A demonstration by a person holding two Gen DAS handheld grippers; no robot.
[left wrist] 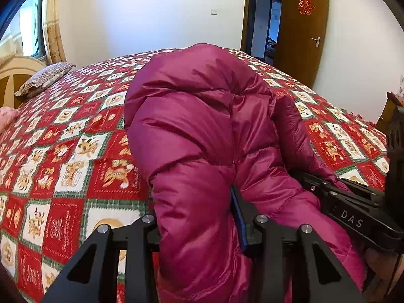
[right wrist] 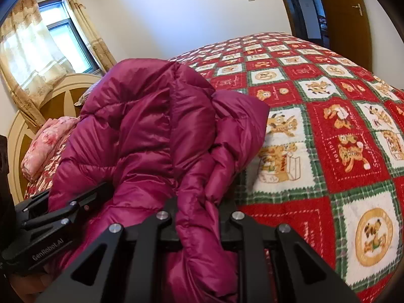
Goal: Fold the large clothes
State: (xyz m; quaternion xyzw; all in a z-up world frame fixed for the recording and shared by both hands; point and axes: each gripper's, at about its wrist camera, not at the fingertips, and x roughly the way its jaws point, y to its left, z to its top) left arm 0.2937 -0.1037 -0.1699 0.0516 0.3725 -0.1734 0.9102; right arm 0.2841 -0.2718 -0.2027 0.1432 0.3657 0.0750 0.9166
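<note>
A magenta down jacket (left wrist: 202, 131) lies heaped on a bed covered by a red, white and green patchwork blanket (left wrist: 75, 151), and fills the middle of both views.

In the left wrist view the left gripper (left wrist: 199, 217) sits at the bottom centre, its 2 black fingers pinching a thick puffed fold of the jacket between them; a blue pad (left wrist: 240, 222) shows on the inner face of the right-hand finger, pressed against the cloth. At the right edge of this frame the right gripper (left wrist: 353, 202) reaches in from the side, its tip buried in the jacket. Only this view shows the striped pillow (left wrist: 45, 78) at upper left, the wall switch (left wrist: 214, 12) and the brown door (left wrist: 303, 32) with a red paper ornament (left wrist: 305, 5) at upper right.

In the right wrist view the right gripper (right wrist: 199, 217) clamps a narrower, bunched ridge of the jacket (right wrist: 151, 126) at bottom centre, jaws drawn close on the fabric. The left gripper (right wrist: 63, 207) enters at lower left, its tip hidden under the jacket. Only this view shows the window (right wrist: 65, 45) with floral curtains (right wrist: 22, 50) at upper left, the rounded cream headboard (right wrist: 50, 106) and a folded pink floral quilt (right wrist: 48, 146) at left. The blanket (right wrist: 328, 126) spreads bare across the right half.
</note>
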